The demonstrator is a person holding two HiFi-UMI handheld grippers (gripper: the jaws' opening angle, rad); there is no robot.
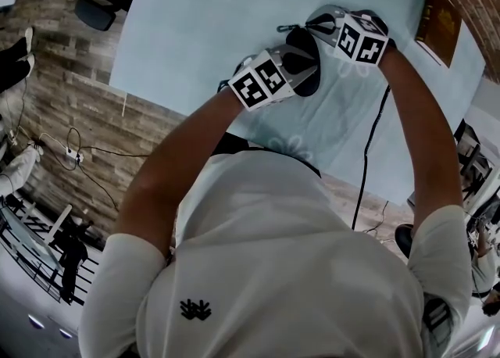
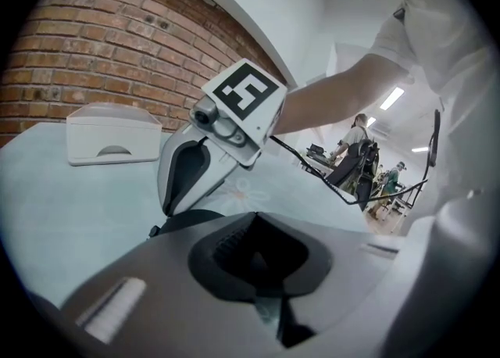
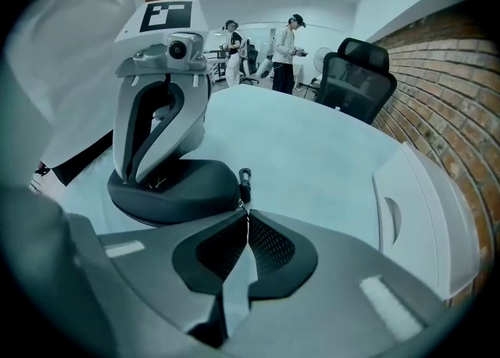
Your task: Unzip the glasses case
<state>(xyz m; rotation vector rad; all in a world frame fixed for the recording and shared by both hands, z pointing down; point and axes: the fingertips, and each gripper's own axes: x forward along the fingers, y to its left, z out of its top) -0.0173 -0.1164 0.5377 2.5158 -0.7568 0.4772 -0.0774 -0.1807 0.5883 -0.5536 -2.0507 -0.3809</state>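
Glasses case (image 3: 176, 188), dark and oval, lies on the pale blue surface (image 3: 312, 145), toward 1 o'clock in the head view. Left tool (image 3: 147, 179) stands on top of it, jaws clamped onto the case. Right tool (image 3: 247, 214) has its jaws pressed together on the zipper pull (image 3: 244, 180), with the case at its 10 o'clock; white box (image 2: 113, 134) sits well apart
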